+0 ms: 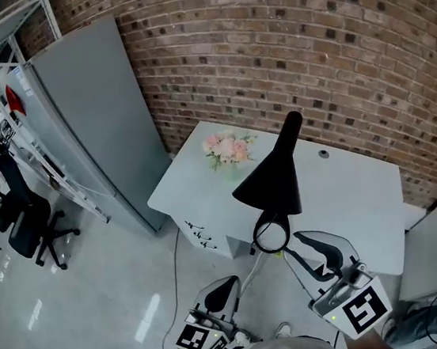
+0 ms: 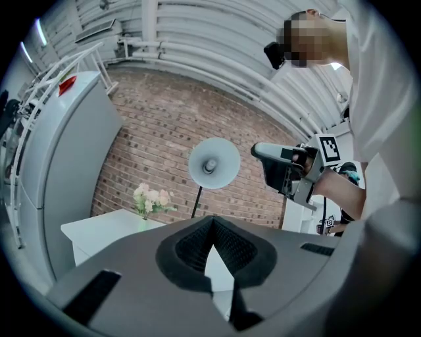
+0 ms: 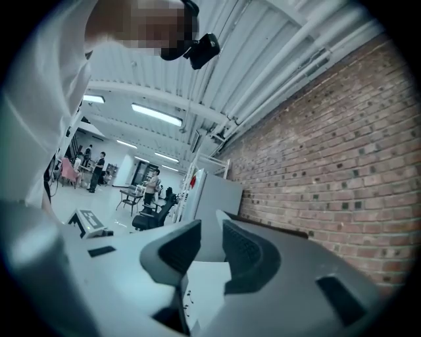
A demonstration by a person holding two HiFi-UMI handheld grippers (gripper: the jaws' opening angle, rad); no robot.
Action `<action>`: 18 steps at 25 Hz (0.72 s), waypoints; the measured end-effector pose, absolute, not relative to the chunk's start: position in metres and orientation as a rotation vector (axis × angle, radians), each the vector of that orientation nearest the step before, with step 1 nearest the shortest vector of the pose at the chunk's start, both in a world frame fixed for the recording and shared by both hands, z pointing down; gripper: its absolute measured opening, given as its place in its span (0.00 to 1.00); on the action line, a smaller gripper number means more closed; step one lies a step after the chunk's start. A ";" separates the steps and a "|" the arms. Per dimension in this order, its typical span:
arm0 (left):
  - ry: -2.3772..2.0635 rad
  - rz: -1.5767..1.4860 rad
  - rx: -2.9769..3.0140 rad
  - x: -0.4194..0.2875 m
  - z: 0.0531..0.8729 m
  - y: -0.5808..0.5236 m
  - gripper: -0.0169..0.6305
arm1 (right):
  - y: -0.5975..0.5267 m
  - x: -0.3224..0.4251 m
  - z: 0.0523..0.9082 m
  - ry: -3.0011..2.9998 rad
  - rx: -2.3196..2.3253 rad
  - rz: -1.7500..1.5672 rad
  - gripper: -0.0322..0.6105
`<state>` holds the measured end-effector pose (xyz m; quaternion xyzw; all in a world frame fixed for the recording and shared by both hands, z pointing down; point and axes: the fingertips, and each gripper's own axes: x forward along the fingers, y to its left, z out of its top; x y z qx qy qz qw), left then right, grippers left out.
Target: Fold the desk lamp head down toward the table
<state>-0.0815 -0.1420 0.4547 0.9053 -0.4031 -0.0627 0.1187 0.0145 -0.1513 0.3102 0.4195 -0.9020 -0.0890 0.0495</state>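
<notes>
The desk lamp's black cone-shaped head (image 1: pixel 272 177) rises high above the white table (image 1: pixel 356 191), with a black ring (image 1: pixel 270 235) at its near edge. In the left gripper view the head (image 2: pixel 214 163) faces me with its pale inside, on a thin dark pole. My right gripper (image 1: pixel 314 249) hovers just right of the ring, its jaws parted with nothing between them (image 3: pixel 212 247); it also shows right of the lamp head, apart from it (image 2: pixel 276 164). My left gripper (image 1: pixel 220 293) hangs lower left, off the table, with its fingertips together and nothing in them (image 2: pixel 212 224).
A vase of pink flowers (image 1: pixel 228 151) stands at the table's far left corner. A tall grey cabinet (image 1: pixel 91 115) stands left of the table against the brick wall (image 1: pixel 303 31). Black office chairs (image 1: pixel 29 222) sit far left on the glossy floor.
</notes>
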 end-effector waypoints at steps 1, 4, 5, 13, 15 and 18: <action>-1.177 -0.181 2.647 -0.082 0.455 -0.142 0.04 | -0.154 0.015 0.308 -2.739 1.289 -0.284 0.22; -1.173 -0.179 2.645 -0.084 0.455 -0.143 0.04 | -0.163 0.016 0.303 -2.716 1.319 -0.322 0.25; -1.173 -0.180 2.645 -0.084 0.455 -0.144 0.04 | -0.167 0.016 0.302 -2.709 1.327 -0.332 0.26; -1.194 -0.183 2.627 -0.097 0.459 -0.147 0.04 | -0.183 0.007 0.294 -2.664 1.336 -0.401 0.29; -1.197 -0.180 2.621 -0.099 0.460 -0.146 0.04 | -0.187 0.005 0.294 -2.654 1.330 -0.407 0.30; -1.207 -0.186 2.615 -0.103 0.460 -0.145 0.04 | -0.194 0.005 0.301 -2.633 1.313 -0.400 0.32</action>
